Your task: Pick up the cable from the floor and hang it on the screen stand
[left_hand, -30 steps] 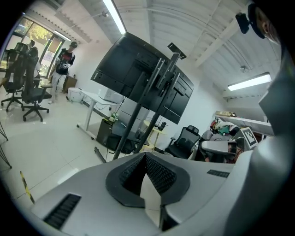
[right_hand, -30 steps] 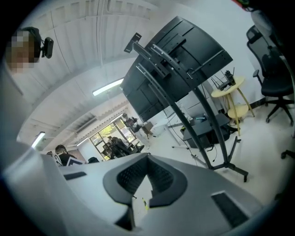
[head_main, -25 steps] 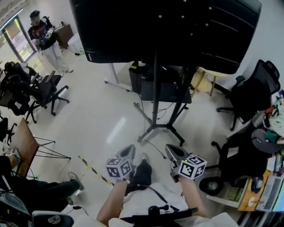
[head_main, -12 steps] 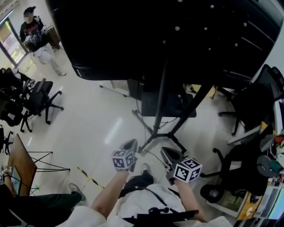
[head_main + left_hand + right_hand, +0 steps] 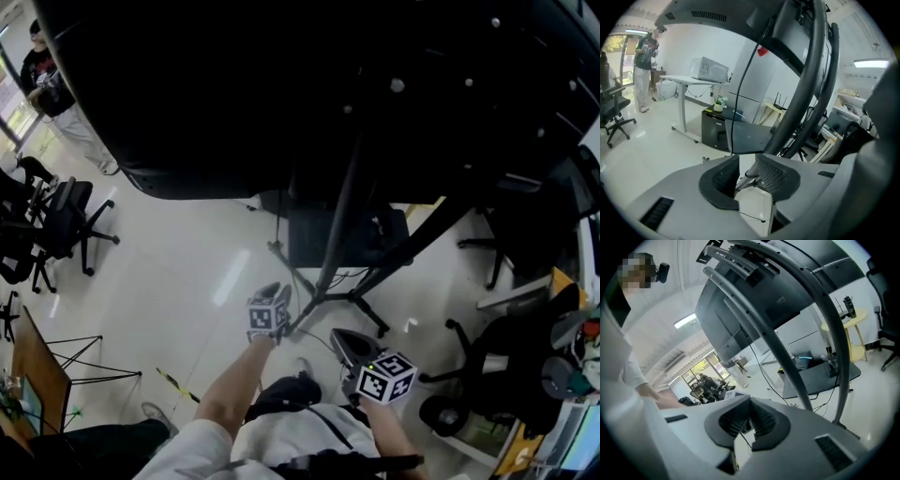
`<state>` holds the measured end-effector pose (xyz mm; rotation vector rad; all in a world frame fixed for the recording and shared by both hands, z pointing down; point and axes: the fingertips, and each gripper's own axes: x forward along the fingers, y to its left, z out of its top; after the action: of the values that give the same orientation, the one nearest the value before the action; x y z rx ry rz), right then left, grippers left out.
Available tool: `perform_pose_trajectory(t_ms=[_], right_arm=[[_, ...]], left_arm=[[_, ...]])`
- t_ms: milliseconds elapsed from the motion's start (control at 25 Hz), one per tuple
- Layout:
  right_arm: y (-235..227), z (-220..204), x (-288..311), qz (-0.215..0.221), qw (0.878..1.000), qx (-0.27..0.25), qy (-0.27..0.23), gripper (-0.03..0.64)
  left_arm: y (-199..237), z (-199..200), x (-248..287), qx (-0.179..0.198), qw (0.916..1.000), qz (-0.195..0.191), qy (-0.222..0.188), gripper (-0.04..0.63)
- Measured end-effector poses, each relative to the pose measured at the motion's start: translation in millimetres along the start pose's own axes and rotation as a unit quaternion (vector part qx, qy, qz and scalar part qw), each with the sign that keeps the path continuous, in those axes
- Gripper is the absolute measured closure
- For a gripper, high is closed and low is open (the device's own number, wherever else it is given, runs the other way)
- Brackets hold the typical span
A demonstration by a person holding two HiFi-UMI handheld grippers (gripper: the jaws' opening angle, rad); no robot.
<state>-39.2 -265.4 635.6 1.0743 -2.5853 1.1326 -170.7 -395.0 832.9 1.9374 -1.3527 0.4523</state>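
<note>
Pale glossy floor beneath black screen stand; left tool opening, empty; right tool pinching cable.

The pale, glossy floor carries everything. The stand spreads its black feet on it near the middle, and a thin cable lies on the floor just beside the near foot. Behind the stand sits a low black cabinet. Black swivel chairs stand at the left, another chair at the right. A yellow-and-black strip lies flat at lower left, near a wire-legged tabletop.
</note>
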Motion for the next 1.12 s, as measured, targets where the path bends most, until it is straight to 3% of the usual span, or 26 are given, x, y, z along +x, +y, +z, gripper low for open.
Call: perform_pose_trajectory(t_ms=[200, 440, 1120], right_arm=[[-16, 5, 18, -0.007, 1.000, 0.017, -0.002, 0.609], [-27, -1, 28, -0.021, 0.999, 0.038, 0.006, 0.609], [-65, -15, 11, -0.074, 0.994, 0.076, 0.012, 0.609]], left_arm=[[25, -2, 52, 0.018, 0.9990, 0.018, 0.036, 0.472], [40, 8, 90, 0.021, 0.9984, 0.020, 0.049, 0.472], [62, 1, 135, 0.030, 0.9964, 0.029, 0.073, 0.476]])
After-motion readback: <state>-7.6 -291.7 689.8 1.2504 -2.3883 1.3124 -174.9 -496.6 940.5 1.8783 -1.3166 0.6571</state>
